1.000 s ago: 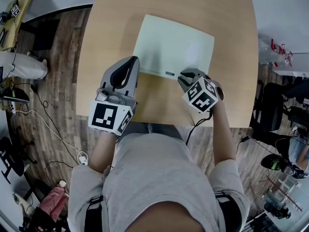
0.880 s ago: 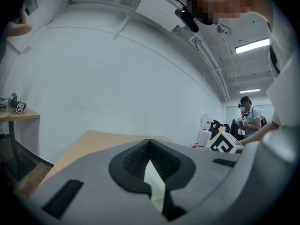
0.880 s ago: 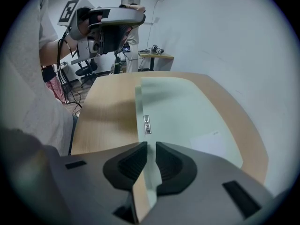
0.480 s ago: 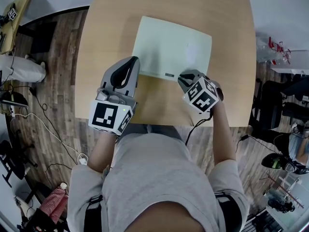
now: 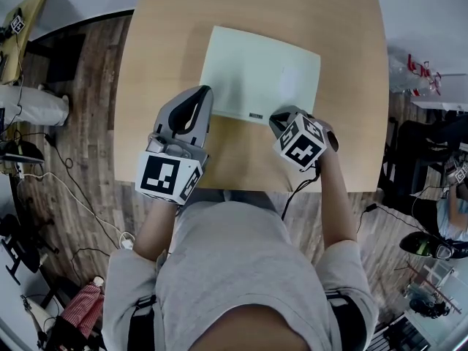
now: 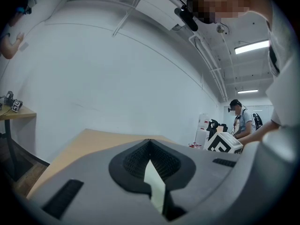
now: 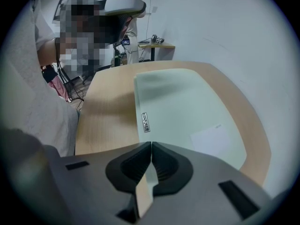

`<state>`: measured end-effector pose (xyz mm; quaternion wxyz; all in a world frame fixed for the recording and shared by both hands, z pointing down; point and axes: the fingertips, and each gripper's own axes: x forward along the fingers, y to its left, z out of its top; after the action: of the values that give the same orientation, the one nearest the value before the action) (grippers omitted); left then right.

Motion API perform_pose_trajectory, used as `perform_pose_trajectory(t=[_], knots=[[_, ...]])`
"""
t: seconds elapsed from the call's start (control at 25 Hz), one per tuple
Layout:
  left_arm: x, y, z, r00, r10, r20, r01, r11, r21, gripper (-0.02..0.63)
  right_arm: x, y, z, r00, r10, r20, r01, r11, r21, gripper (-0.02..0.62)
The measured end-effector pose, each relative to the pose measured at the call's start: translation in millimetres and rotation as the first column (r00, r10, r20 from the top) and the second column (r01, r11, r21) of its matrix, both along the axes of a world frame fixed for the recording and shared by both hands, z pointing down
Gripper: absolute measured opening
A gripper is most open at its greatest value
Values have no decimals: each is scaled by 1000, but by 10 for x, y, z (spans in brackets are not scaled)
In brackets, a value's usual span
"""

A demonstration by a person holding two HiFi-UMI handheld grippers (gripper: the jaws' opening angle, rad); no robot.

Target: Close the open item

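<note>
A round-cornered wooden worktop (image 5: 161, 42) stands on a dark plank floor (image 5: 80, 123) scattered with cables, and white walls close the room. The pale green case (image 5: 256, 72) lies flat at the worktop's middle, its lid down.

The left gripper (image 5: 199, 93) sits at 7 o'clock from the case, tip just beside its near corner, jaws pressed together on nothing. The right gripper (image 5: 278, 119) is at 5 o'clock, tip at the case's near edge, jaws likewise together and empty.

Since half a second ago the right gripper's marker cube (image 5: 300, 141) has tipped slightly toward 12 o'clock. The case and left gripper are unmoved.

Only the right gripper view shows a white sticker (image 7: 213, 139) on the lid beside the small edge label (image 7: 146, 122). Only the left gripper view shows another person (image 6: 241, 121) standing far off.
</note>
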<state>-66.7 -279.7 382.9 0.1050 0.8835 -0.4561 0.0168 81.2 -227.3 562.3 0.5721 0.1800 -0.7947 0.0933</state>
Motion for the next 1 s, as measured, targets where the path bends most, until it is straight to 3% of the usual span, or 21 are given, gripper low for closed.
perform_pose_trajectory(t=[0.16,0.6,0.84,1.0], knots=[[21,-24,-11,1000,4,-1,-4,1000,-1,14,-10,-14,-7,1000,-12,-28,13,1000,27,15],[45,10,-32,1000,13,-2,-13,1000,7,14,39,-12,-106,999,31,11,-32,995,98,14],[57,51,-36,1000,26,-2,-26,1000,12,15,-18,-17,-246,991,86,105,-100,986,131,11],[140,65,-65,999,39,0,-39,999,20,14,-2,-28,-346,965,157,210,-190,970,151,9]])
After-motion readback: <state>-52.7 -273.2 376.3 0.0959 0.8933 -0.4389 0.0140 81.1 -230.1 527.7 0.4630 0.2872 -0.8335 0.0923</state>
